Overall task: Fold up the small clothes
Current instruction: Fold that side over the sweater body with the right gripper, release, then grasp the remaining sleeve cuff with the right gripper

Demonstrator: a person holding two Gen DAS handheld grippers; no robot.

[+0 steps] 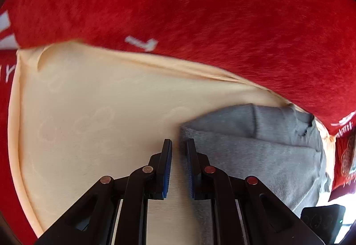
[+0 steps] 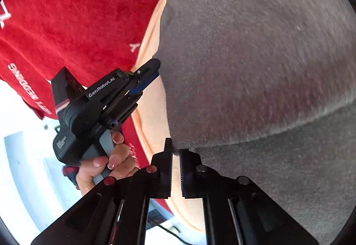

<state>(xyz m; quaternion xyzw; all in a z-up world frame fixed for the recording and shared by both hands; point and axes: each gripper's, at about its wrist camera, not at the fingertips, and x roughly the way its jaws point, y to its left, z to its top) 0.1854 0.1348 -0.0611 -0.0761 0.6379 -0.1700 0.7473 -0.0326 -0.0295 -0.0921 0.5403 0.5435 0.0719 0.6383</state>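
From the left gripper (image 1: 179, 144), the jaws stand narrowly apart with the edge of a grey garment (image 1: 255, 144) just at the right jaw, lying on a cream cloth (image 1: 89, 111) over a red blanket (image 1: 178, 0); whether they pinch it I cannot tell. From the right gripper (image 2: 175, 151), narrow jaws meet the garment's near edge (image 2: 255, 55), seemingly nipping it, so a fold looks underway; next, I judge, both lift and carry that edge across evenly.
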